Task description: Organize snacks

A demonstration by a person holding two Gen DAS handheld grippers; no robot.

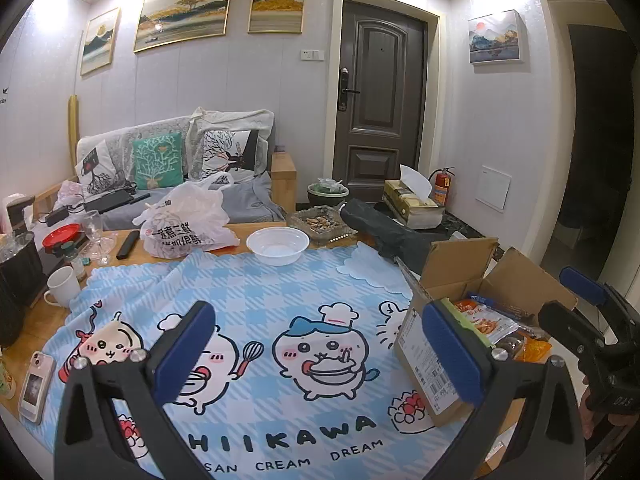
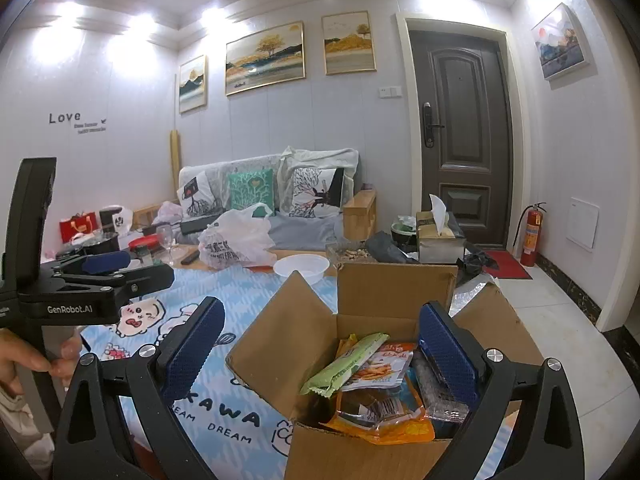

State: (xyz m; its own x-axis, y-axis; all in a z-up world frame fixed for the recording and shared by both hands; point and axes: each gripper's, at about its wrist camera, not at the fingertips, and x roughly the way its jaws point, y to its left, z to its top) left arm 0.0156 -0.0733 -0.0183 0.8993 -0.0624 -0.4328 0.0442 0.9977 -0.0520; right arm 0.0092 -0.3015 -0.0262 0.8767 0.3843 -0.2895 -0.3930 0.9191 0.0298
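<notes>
Both claws stand spread and carry nothing: left claw (image 1: 320, 352) hangs over the blue cartoon cloth (image 1: 256, 300) on the tabletop (image 1: 36, 328), right claw (image 2: 320, 352) hangs above the open cardboard box (image 2: 272, 344) at the cloth's right edge. Snacks lie heaped in that box: green packet (image 2: 344, 364) on top, slanted; red-and-white packet (image 2: 384, 368) under it; orange packet (image 2: 384, 428) lowest and nearest the camera. Heaped box fits snacks waiting to come out as well as snacks already gathered in; cannot tell which. Judgement, should a packet be handled: take the top green one by its flat middle, fingers across its narrow width, since crinkly film slips and a corner grip may drag its neighbours. Box flaps stand up close by; keep the fingers inside them.
</notes>
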